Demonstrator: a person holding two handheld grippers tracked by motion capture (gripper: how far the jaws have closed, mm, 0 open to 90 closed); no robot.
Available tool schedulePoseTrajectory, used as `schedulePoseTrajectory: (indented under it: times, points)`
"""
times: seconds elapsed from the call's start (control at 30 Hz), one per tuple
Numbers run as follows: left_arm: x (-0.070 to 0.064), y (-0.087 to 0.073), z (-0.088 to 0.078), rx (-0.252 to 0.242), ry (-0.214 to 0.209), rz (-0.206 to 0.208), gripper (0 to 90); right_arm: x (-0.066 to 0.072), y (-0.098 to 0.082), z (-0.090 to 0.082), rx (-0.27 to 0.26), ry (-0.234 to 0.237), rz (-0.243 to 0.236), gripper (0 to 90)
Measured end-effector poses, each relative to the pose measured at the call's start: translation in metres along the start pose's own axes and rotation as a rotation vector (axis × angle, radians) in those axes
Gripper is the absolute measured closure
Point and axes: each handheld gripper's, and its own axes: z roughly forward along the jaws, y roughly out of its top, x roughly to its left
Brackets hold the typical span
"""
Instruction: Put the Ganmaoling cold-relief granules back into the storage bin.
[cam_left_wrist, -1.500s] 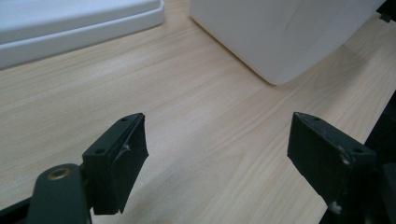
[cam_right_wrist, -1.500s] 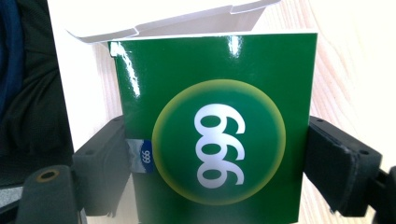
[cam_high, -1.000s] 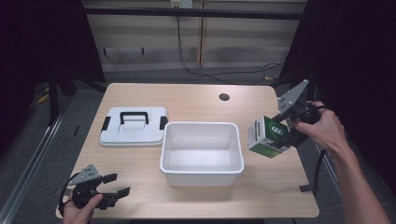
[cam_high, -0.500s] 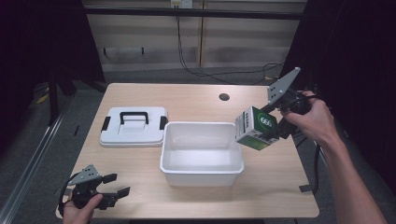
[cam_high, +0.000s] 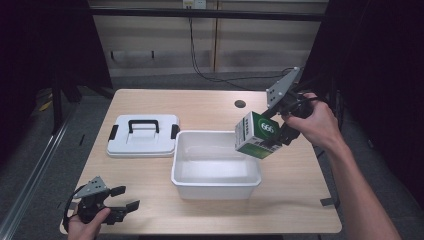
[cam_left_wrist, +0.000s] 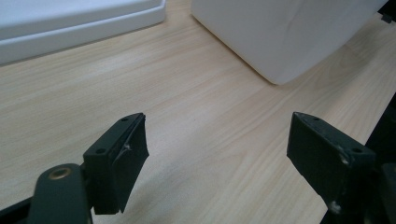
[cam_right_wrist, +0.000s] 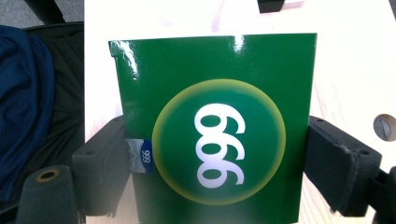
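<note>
While the left gripper (cam_high: 122, 210) idled wide-jawed on the table, the right gripper (cam_high: 278, 134) clamped the green-and-white carton (cam_high: 257, 135) above the white plastic bin's (cam_high: 216, 183) rim; lowering inside seemed next.

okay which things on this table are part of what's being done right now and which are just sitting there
In use:
right gripper, clamped on the green box
white bin, with the box held above its right rim

Just lying about:
white lid, left of the bin
left gripper, open at the table's near-left corner
</note>
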Motion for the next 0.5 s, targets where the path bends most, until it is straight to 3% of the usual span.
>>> schedulePoseTrajectory:
  times: [0.17, 0.33, 0.5]
  points:
    - [0.000, 0.000, 0.000, 0.003, 0.004, 0.003, 20.2, 0.002, 0.013, 0.013, 0.028, 0.013, -0.015, 15.6]
    - [0.000, 0.000, 0.000, 0.000, 0.000, 0.002, 20.2, 0.001, 0.022, 0.029, 0.108, 0.012, -0.042, 15.5]
    - [0.000, 0.000, 0.000, 0.003, 0.000, 0.004, 20.2, 0.002, 0.027, 0.040, 0.129, 0.025, -0.049, 15.4]
